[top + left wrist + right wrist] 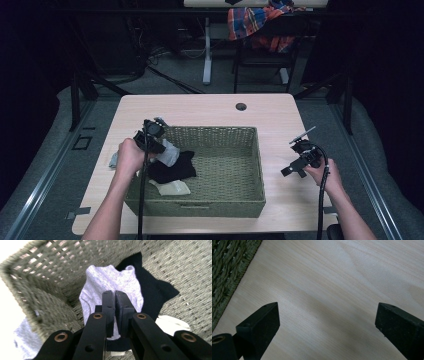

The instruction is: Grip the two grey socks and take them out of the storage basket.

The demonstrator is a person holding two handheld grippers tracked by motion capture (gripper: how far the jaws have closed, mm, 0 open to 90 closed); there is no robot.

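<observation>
Inside the basket (37, 297), pale grey sock (110, 282), soft and crumpled.

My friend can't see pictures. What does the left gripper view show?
The left gripper is shut on a light grey sock, pinching it inside a woven basket. A black sock lies behind the grey one, and something white rests on the basket floor.

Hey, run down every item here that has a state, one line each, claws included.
Left claw: shut on light grey sock.
Light grey sock: pinched, hanging inside the basket.
Right claw: open, over bare table.
Black sock: lying in woven basket.
White sock: lying flat in basket.
</observation>
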